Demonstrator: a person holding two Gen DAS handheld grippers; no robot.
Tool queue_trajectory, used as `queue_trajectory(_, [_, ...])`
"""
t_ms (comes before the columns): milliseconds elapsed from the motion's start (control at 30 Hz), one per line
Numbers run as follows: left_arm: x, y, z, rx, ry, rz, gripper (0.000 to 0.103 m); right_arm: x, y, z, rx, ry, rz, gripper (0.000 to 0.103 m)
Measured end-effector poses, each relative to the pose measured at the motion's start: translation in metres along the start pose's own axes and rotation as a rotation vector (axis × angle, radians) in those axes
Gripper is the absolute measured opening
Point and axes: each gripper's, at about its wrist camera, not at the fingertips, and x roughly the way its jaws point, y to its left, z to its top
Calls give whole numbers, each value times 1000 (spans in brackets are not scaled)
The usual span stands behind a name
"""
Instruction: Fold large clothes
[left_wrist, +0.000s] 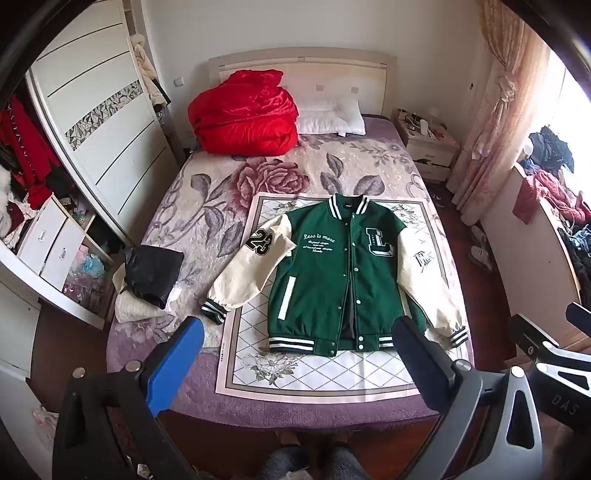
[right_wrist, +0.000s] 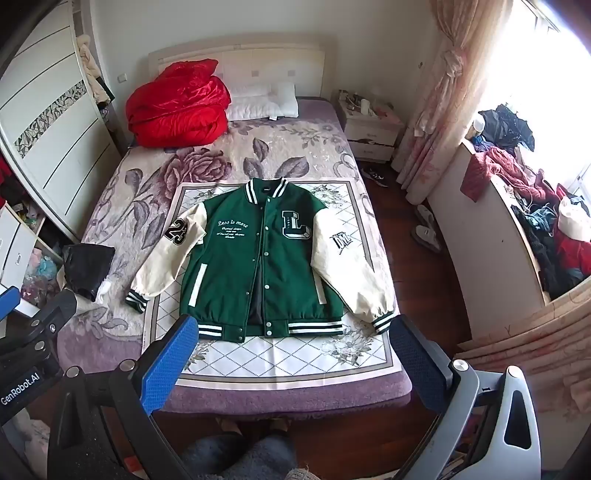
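1. The green varsity jacket with cream sleeves and striped knit cuffs (left_wrist: 332, 273) lies face-up and flat on a white diamond-quilted mat with a floral border (left_wrist: 295, 369), which is spread over the near half of the purple rose-patterned bed (left_wrist: 207, 192).
2. Its long axis runs from 12 o'clock (collar, toward the headboard) to 6 o'clock (striped hem, toward the person standing at the foot of the bed).
3. From both tools the jacket lies ahead and below, at 12 o'clock. The left tool (left_wrist: 295, 354) is released, jaws spread wide with nothing between them. The right tool (right_wrist: 291, 354) is likewise released and empty.
4. The sleeve with the "23" patch (left_wrist: 255, 273) splays out toward 8 o'clock, off the mat edge; judging by the layout, the left tool is the nearer to it.
5. The other cream sleeve (right_wrist: 351, 273) runs down toward 5 o'clock, close along the body, nearer the right tool.
6. Neither tool touches the cloth; folding looks not yet begun.
7. The left wrist view shows the open wardrobe (left_wrist: 74, 147) and a black folded garment (left_wrist: 151, 277) at 9 o'clock of the jacket more fully.
8. The right wrist view shows more of the clothes-strewn ledge (right_wrist: 517, 206) by the window at 3 o'clock, and the right cuff (right_wrist: 382, 320) unobstructed, which the left view partly hides behind a finger.
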Motion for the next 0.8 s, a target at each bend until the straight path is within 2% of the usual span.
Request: queue_trajectory(800, [0,0,0,-1,-6,3,103,-4,1,4,-6,-3,-5,103])
